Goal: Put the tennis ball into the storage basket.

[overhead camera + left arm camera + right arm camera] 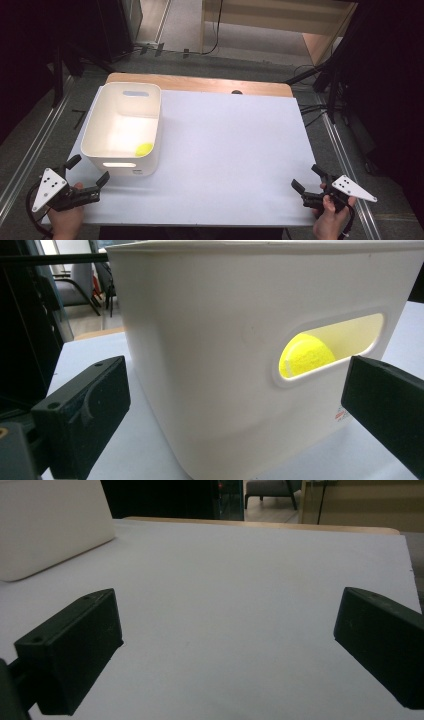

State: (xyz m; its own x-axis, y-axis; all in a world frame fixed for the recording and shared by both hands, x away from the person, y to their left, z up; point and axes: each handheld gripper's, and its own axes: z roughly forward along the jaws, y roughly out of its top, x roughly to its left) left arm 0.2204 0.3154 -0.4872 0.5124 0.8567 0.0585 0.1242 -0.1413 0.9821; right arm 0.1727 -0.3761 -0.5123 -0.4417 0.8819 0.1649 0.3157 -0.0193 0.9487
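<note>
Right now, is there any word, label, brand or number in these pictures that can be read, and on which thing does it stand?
No text can be read.
A small sticker with red and dark print is on the white bin, low on its near wall; the print is too small and blurred to read.
In the high view the same sticker shows as a faint mark, unreadable.
The yellow ball shows no lettering.
</note>
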